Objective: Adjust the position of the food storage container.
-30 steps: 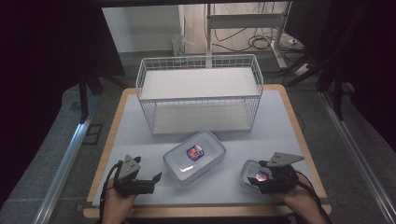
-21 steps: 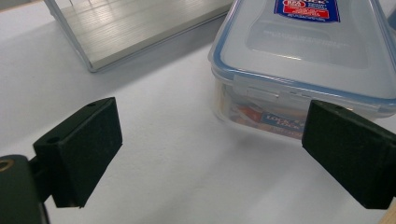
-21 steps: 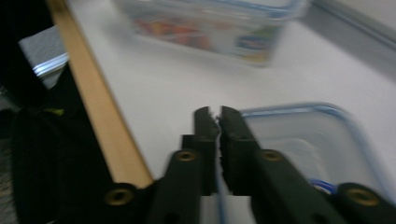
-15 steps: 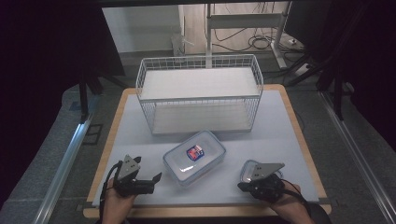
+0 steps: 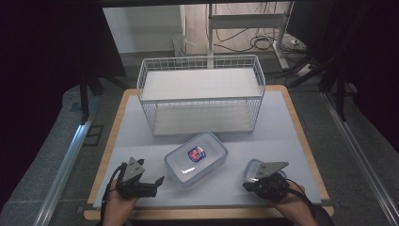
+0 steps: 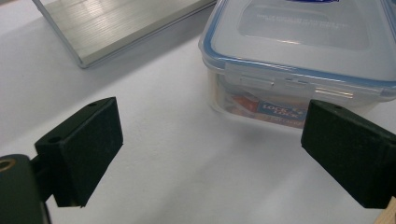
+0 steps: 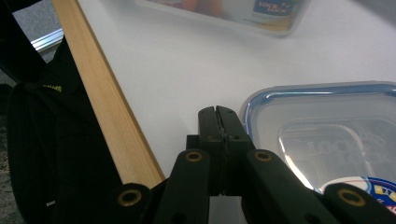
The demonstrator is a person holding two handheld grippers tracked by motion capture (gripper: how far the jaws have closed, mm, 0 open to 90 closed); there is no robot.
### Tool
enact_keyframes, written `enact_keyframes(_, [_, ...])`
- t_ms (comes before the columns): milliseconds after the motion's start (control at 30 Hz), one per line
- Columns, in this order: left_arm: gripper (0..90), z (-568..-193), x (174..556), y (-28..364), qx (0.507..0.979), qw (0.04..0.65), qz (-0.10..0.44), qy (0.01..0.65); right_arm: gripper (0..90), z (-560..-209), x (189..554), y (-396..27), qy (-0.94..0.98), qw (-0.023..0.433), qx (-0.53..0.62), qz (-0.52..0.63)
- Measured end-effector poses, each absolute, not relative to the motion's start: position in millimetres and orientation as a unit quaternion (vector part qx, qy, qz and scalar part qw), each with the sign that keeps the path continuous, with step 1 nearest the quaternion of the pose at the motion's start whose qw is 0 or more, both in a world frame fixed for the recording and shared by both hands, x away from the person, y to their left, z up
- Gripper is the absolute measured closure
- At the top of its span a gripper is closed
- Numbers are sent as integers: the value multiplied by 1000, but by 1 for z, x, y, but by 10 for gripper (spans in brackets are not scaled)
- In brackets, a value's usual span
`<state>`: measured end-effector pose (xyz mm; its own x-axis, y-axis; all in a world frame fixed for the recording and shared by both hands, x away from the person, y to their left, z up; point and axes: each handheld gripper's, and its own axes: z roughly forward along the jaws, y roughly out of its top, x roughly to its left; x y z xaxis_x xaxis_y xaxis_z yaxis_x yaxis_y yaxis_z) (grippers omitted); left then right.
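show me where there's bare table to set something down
Free: the white table top left of the large container, between the wire basket and the left tongs; also right of the basket. Crowded: the near edge, where the right tongs sit by the small container.

My work table (image 5: 291, 127) has a white top edged in pale wood. It stands on grey floor (image 5: 42, 165) with metal rails (image 5: 66, 160) running along both sides. Beyond it, a white wall (image 5: 141, 28), metal desk legs (image 5: 211, 28) and tangled cables (image 5: 263, 42) sit in light; dark curtains (image 5: 42, 42) flank me.
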<state>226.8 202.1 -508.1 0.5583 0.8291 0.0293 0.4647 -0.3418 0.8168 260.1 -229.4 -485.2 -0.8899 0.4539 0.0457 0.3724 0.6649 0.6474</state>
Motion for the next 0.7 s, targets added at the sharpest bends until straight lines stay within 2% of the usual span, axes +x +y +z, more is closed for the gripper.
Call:
enact_keyframes(367, [58,-509,228,203,786,402,220,415,893,-484,284,-259,891,106,286,337])
enact_keyframes(700, [63,-510,229,203,781,408,211,424,893,-484,298,-279,876,121,317,343])
